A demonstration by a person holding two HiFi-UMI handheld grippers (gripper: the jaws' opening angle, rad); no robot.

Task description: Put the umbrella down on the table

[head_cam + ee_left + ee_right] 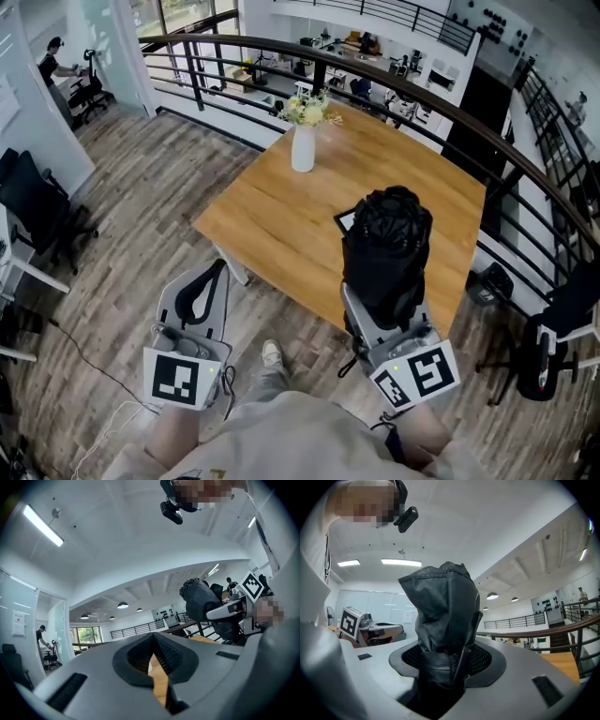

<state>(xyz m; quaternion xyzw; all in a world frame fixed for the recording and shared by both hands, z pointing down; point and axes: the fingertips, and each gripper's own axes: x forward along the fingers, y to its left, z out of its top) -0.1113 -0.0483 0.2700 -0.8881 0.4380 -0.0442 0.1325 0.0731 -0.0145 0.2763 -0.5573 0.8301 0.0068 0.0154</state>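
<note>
1. One black office chair (37,211) stands at 9 o'clock in the head view, on the wood-plank floor (141,197).
2. At 7 o'clock the left gripper (221,265) hangs over that floor, just short of the tabletop (281,225). The left marker cube (180,378) sits at the end nearest the person.
3. In the left gripper view its fingers (176,653) are clenched tip to tip on nothing. Only a strip of pale wood shows through the slit below the tips.
4. At 6 o'clock one shoe (272,354) of the person shows on the floor between the two grippers.
5. At 12 o'clock a white vase (303,148) with flowers (307,111) stands upright near the tabletop's far corner. A dark railing (394,84) curves behind it.
6. At 5 o'clock from the vase and well apart from it is the umbrella (386,239), black, folded and bunched. It sticks out toward 12 o'clock from the right gripper (384,305) and overlaps the tabletop's near edge in the head view. It is carried in the gripper, not lying on the wood.
7. In the right gripper view the fingers (480,660) are grasping the umbrella's lower part, with the dark fabric filling the gap between the pads. The right marker cube (417,373) sits at 5 o'clock in the head view.
8. At 4 o'clock a second chair (548,361) stands on the floor beyond the tabletop's right edge.
</note>
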